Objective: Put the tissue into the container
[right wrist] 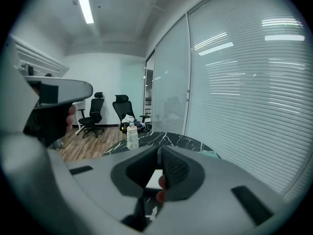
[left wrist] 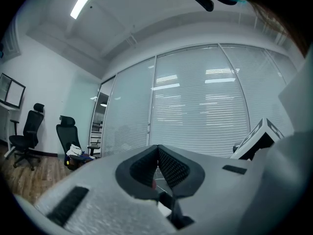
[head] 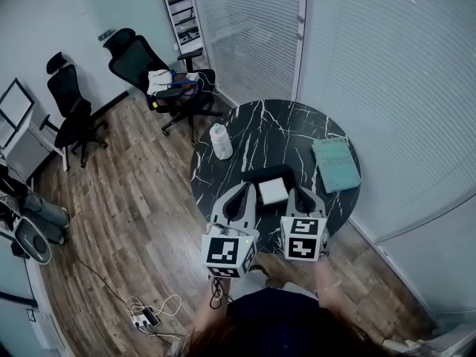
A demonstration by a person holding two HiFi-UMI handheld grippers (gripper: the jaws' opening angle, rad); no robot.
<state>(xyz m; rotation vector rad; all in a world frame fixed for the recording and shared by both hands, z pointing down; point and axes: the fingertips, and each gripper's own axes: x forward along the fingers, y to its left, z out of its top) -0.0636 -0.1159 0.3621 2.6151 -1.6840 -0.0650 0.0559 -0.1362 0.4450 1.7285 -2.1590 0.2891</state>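
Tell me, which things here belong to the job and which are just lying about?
Job: white square, seemingly the tissue; black container next to it; left gripper; right gripper.
Lying about: white bottle; teal packet; office chairs; power strip on the floor.

table: bottle left | flat box near edge, centre | folder right | 2 chairs beyond, left

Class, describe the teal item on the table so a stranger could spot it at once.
Find the round black marble table by the blinds. A flat teal rectangle lies near its right edge. It alone is coloured: the upright bottle and the small square box are white.
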